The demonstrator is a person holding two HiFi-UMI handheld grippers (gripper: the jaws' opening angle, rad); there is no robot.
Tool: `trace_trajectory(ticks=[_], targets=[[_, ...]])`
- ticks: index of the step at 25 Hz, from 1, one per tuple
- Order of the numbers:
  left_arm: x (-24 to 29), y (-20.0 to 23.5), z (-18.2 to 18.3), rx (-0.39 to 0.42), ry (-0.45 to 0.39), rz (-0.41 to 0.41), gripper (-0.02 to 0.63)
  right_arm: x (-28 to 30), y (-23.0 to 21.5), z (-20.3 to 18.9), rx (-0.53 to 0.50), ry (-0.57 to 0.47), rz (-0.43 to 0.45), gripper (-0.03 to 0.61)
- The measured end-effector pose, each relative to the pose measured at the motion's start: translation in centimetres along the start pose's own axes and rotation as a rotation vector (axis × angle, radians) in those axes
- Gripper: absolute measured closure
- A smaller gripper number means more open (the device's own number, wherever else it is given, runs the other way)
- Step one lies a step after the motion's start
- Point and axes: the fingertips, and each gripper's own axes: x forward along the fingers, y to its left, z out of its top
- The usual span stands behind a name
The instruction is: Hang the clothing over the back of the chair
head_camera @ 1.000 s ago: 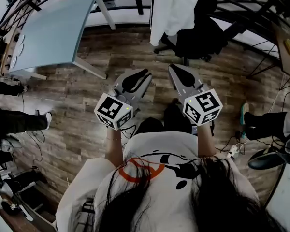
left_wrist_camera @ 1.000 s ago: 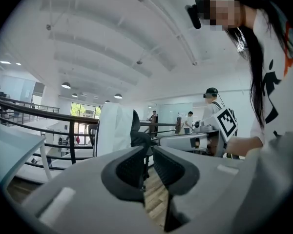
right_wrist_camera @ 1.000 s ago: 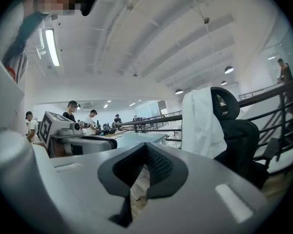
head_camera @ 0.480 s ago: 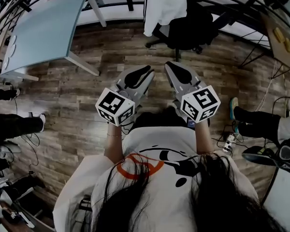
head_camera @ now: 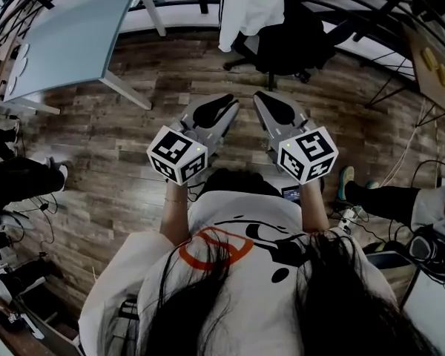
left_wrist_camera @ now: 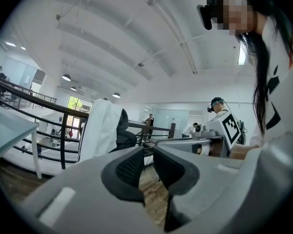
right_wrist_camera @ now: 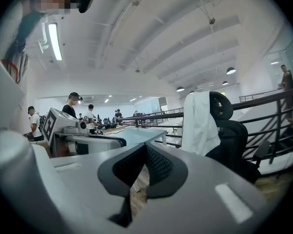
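Note:
A white garment hangs over the back of a black office chair at the top of the head view. It also shows as the white garment on the chair in the left gripper view, and as the garment on the chair in the right gripper view. My left gripper points at the chair from well short of it, jaws a narrow gap apart, nothing between. Beside it, my right gripper is shut and empty.
A pale glass-topped table stands at the upper left. A dark railing runs behind the chair. Other people's legs lie at the left, and a shoe and cables at the right. Wooden floor separates me from the chair.
The chair with the garment and the table have slid toward the top of the head view. Both grippers stay side by side, empty, jaws unchanged.

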Motion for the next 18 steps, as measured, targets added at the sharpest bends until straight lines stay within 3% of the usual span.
trace_trajectory(ticks=[7,18], targets=[[1.8,-2.6,-0.4,0.002,0.009,-0.019,0.443,-1.6,-1.4,-0.3,0.016,-0.006,0.005,0.569],[3.5,-3.3,-0.9,0.001,0.029,-0.008,0.443,-2.6,-3.0,-0.7,0.018,0.001,0.014,0.569]])
